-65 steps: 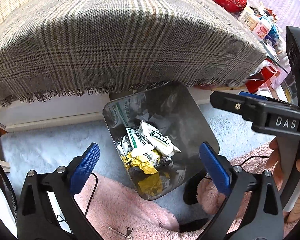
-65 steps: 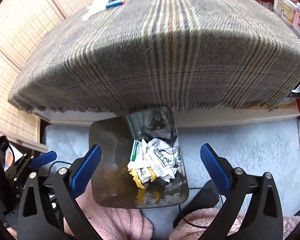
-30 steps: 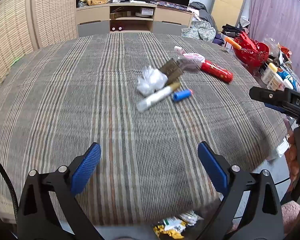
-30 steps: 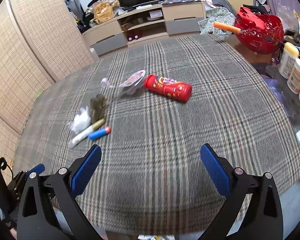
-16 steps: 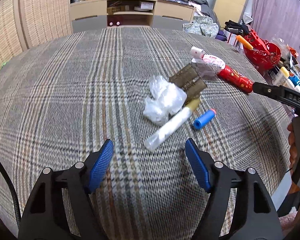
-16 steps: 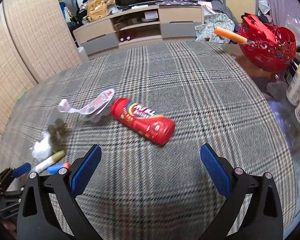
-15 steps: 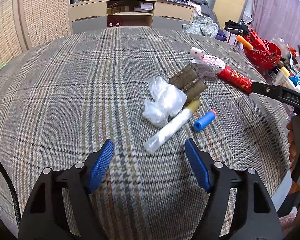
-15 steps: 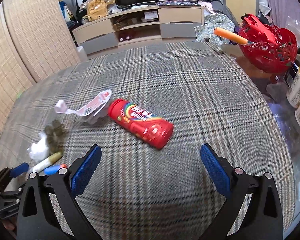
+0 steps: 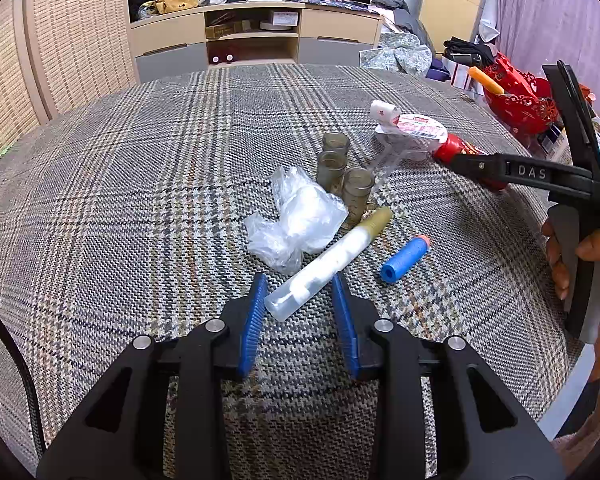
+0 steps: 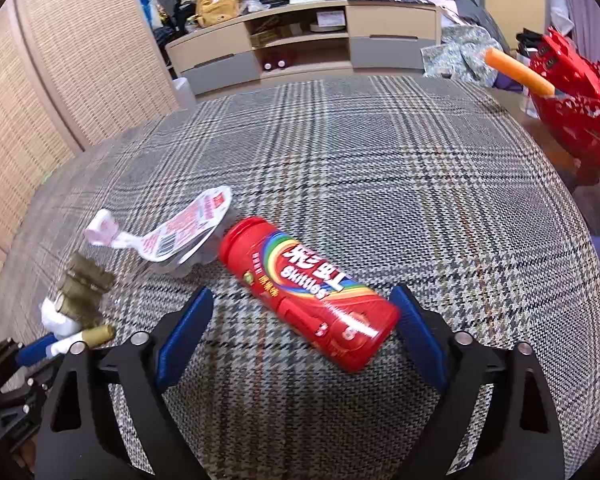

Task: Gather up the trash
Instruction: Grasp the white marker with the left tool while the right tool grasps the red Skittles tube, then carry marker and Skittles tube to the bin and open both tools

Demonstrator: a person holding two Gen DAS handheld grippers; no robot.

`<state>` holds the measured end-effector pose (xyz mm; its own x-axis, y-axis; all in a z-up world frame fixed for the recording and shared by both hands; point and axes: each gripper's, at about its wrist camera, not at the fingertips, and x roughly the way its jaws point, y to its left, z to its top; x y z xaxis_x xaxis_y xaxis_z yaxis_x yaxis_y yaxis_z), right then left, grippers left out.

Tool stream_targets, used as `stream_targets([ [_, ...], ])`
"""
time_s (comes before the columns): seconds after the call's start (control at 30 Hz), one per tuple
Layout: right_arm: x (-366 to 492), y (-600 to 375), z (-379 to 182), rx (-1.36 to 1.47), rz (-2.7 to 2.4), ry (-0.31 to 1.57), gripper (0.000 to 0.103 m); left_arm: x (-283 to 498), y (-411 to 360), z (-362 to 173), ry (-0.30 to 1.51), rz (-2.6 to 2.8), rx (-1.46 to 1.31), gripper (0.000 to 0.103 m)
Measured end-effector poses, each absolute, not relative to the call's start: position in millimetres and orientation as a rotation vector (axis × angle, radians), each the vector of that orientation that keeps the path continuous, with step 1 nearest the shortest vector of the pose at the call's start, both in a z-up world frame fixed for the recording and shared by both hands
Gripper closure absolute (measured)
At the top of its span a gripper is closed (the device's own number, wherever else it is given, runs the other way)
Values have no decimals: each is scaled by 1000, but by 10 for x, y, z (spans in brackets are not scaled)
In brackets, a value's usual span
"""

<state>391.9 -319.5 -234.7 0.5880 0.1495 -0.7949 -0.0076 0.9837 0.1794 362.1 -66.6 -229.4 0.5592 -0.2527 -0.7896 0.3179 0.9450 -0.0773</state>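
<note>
Both grippers now off the bin & over the table: left gripper [image 9: 298, 312] closing round clear tube [image 9: 326, 262], no contact yet; right gripper [image 10: 300, 334] closing, wide, astride Skittles tube [image 10: 308, 294] — two pickups imminent.

- A cloth-covered table [image 9: 140, 184] carried a cluster of litter, with a low cabinet [image 9: 256, 36] behind its far edge.
- A tube [image 9: 328, 262] lay slantwise, its near end between the closing jaws of the left gripper [image 9: 300, 312], pads not touching it.
- A crumpled bag [image 9: 296, 220] lay just left of the tube, touching it.
- Three small cups [image 9: 342, 174] stood behind the bag.
- A foam dart [image 9: 404, 260] lay right of the tube, apart from it.
- A peeled-lid tray [image 10: 184, 232] lay behind the cups, touching the cap end of a candy tube [image 10: 312, 292].
- The candy tube lay on its side, its near end between the closing jaws of the right gripper [image 10: 304, 320], untouched.
- A basket [image 10: 576, 96] sat off the table's far right corner.
</note>
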Motion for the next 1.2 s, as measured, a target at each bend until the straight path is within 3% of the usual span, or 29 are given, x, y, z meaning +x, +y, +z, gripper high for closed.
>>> stream_targets([
  [0.17, 3829, -3104, -2321, 112, 82, 949, 50, 3558, -648, -2296, 918, -355, 64, 78],
  [0.33, 3756, -3045, -2301, 94, 85, 959, 59, 3444, -612, -2294, 924, -378, 54, 85],
  [0.53, 3394, -2904, -2289, 77, 112, 982, 63, 3190, -643, -2304, 936, -408, 68, 91],
  [1.2, 1767, -2787, -2241, 162, 132, 1021, 64, 1725, -586, -2295, 971, -414, 24, 92],
])
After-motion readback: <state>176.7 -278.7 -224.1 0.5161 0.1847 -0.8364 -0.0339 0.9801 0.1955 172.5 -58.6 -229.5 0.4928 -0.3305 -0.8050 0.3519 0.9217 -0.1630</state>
